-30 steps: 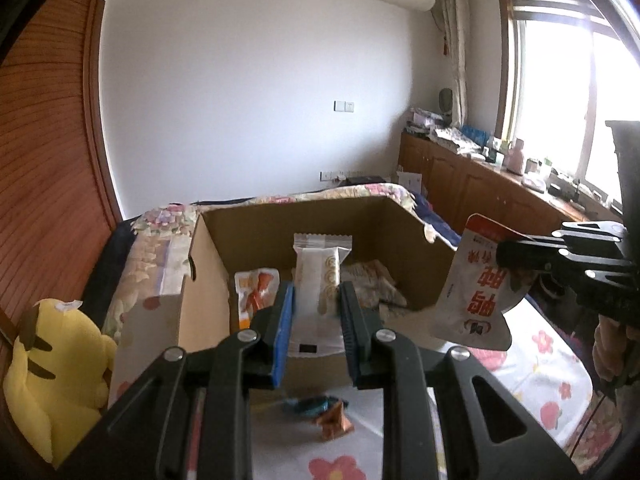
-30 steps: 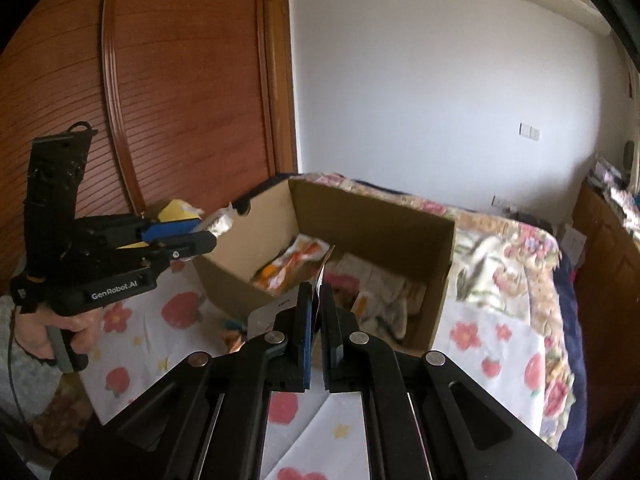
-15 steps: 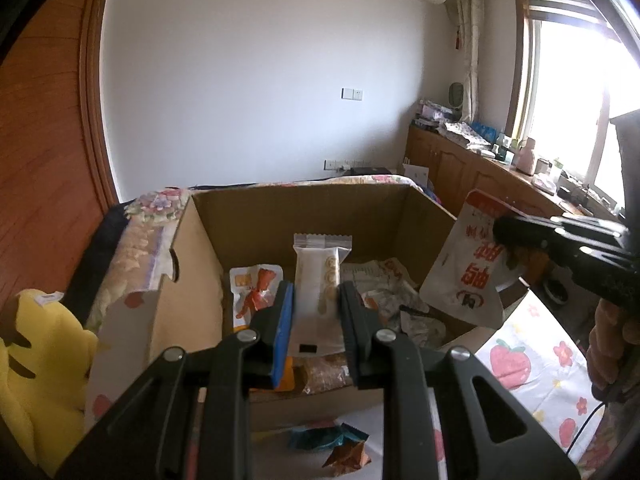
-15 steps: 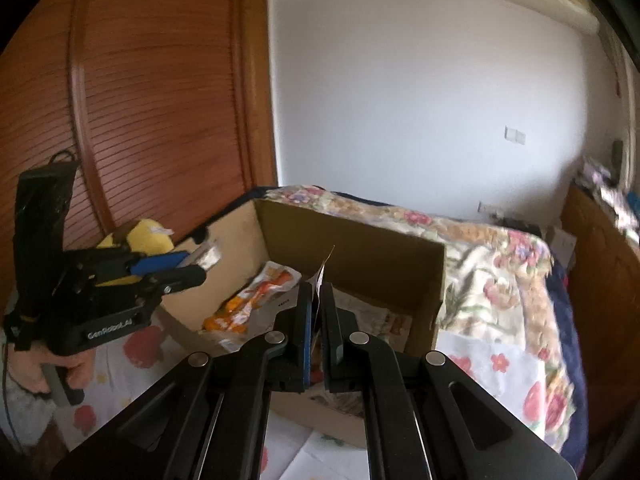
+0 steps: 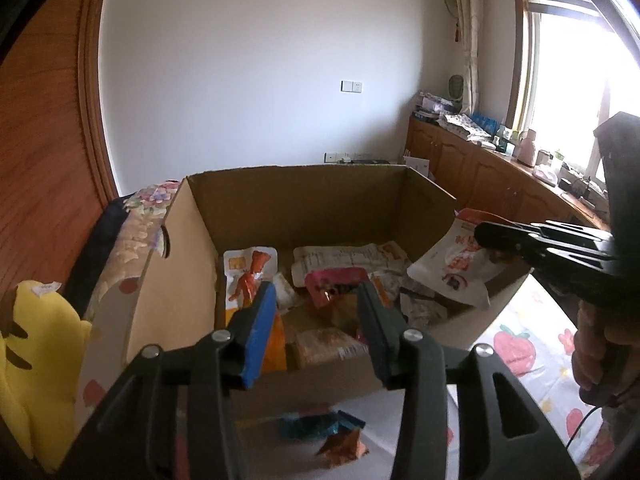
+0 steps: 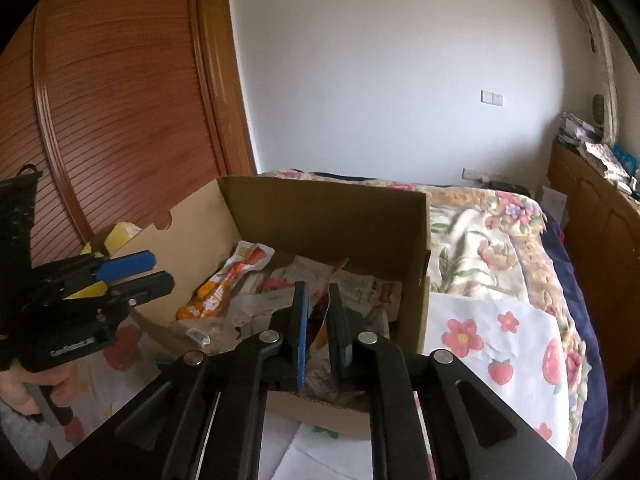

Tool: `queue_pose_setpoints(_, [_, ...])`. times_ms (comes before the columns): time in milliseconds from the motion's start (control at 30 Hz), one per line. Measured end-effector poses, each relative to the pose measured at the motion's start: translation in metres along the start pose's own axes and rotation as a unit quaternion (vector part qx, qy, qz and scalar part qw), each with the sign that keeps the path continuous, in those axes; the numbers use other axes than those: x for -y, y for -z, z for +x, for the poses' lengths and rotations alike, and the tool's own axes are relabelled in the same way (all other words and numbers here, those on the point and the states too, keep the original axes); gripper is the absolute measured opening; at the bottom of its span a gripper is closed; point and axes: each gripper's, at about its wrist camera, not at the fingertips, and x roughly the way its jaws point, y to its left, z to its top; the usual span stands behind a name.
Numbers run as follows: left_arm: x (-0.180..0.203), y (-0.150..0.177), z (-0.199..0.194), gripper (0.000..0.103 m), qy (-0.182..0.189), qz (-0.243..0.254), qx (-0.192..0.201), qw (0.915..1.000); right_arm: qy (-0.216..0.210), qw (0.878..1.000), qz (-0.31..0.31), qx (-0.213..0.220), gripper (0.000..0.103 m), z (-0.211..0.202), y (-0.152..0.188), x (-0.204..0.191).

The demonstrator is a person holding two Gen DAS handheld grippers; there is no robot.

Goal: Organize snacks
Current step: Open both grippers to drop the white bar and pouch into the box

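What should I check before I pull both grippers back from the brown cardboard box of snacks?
1. Left gripper empty: ok. Its jaws have just been opening, with nothing between them.
2. Right gripper free of the white-and-red snack pouch: cannot tell. Its jaws have just been opening, with the pouch between them.
3. Pouch above the brown cardboard box: ok.
4. All snacks boxed: not ok. Blue and orange wrappers lie on the sheet in front.
5. Grippers apart from each other: ok.

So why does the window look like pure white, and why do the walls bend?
Left wrist view: the window is blown out by daylight, so the cardboard box interior looks dim. Right wrist view: the fisheye lens bows the wooden door, and the corners go black.
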Motion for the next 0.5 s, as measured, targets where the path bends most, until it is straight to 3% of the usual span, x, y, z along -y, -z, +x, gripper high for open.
queue_pose_setpoints(200, [0.001, 0.016, -0.02, 0.047, -0.002, -0.004, 0.006, 1.0, -0.003, 1.0, 0.01, -0.011, 0.022, 0.0, 0.007, 0.004])
queue_pose_setpoints(500, [0.01, 0.041, -0.053, 0.05, -0.015, 0.009, 0.021, 0.9996, 0.0, 1.0, 0.004, -0.006, 0.027, -0.015, 0.014, -0.003])
